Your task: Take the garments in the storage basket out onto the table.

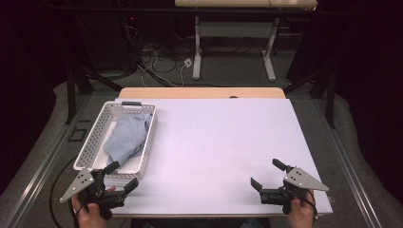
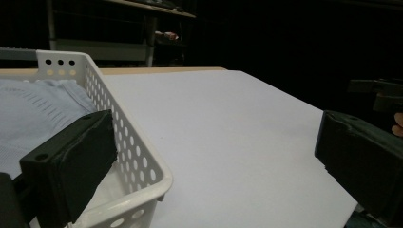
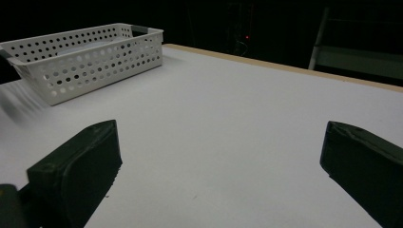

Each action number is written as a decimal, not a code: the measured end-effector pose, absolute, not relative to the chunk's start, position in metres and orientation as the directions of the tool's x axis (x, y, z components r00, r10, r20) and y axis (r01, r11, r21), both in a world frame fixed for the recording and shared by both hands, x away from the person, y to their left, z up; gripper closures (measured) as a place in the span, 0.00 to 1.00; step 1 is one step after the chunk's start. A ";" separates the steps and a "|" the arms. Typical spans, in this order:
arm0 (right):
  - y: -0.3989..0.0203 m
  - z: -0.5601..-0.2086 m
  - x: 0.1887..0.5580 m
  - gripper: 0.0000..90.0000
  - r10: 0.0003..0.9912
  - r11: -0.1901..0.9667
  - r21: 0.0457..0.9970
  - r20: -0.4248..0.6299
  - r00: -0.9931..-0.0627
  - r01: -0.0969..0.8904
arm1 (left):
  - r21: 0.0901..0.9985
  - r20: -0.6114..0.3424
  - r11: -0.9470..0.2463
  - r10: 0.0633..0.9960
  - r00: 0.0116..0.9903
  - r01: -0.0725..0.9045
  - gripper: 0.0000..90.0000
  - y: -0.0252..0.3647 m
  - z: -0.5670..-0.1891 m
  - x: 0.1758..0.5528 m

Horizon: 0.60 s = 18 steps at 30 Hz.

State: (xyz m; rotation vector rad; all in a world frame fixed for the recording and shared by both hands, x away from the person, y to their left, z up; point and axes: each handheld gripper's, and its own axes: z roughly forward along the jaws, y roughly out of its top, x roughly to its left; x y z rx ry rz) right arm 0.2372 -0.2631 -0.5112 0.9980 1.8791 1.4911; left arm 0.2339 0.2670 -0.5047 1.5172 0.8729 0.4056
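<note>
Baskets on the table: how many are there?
1. A white perforated basket sits at the table's left side, holding a light blue cloth, just beyond the left gripper. Nothing suggests another hidden one.

This looks like a lab or recording studio set up for handling trials. The table (image 1: 223,142) is covered with a plain white sheet over a wooden top, and dark curtains close in the space on both sides. Black metal stands (image 1: 71,90) rise at the table's corners. Loose cables and a power plug (image 1: 161,64) lie on the grey carpeted floor behind it, beside the white steel legs of a second desk (image 1: 235,28). A small red indicator light (image 3: 247,36) glows in the dark background.
</note>
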 end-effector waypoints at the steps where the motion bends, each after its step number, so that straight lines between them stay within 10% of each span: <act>1: -0.264 -0.512 0.239 0.00 0.814 0.117 0.969 0.033 -0.580 0.219 | 0.953 -0.254 0.072 0.719 0.646 0.294 0.00 0.268 -0.505 0.236; 18: -0.270 -0.518 0.246 0.00 0.834 0.094 0.965 0.057 -0.549 0.244 | 0.935 -0.274 0.061 0.749 0.603 0.349 0.00 0.267 -0.498 0.242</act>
